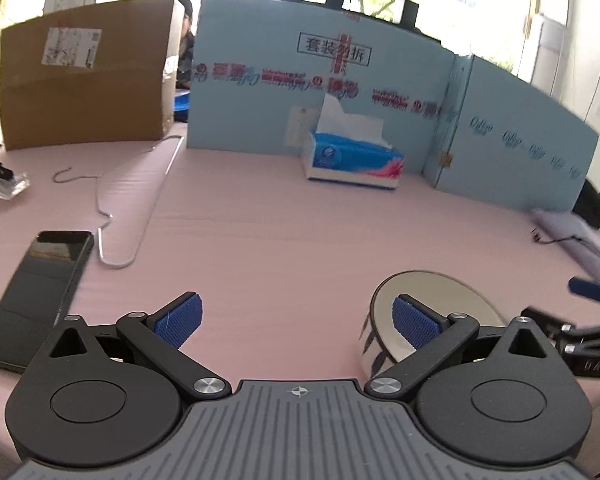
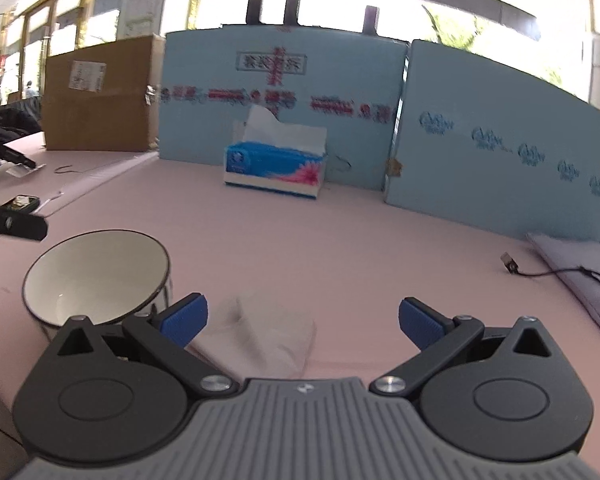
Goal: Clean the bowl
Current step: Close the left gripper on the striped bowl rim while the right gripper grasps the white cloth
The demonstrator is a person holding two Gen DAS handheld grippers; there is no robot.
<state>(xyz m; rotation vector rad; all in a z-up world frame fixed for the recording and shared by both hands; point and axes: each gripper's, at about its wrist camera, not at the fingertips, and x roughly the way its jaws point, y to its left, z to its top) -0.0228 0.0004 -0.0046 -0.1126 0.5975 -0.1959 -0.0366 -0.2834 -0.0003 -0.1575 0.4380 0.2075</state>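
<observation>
A white bowl (image 2: 96,276) with a dark rim and striped outer wall stands upright on the pink table. In the left wrist view the bowl (image 1: 440,300) is at the lower right, partly behind the right finger. My left gripper (image 1: 298,320) is open and empty, to the left of the bowl. My right gripper (image 2: 303,320) is open and empty, just above a crumpled white tissue (image 2: 260,336) that lies between its fingers, right of the bowl. The right gripper's tips also show in the left wrist view (image 1: 588,312).
A blue tissue box (image 2: 276,168) stands at the back against light blue boards (image 2: 480,140). A cardboard box (image 1: 84,80) stands back left. A black phone (image 1: 36,296) and a wire hanger (image 1: 132,200) lie at the left. A cable (image 2: 540,270) lies at the right.
</observation>
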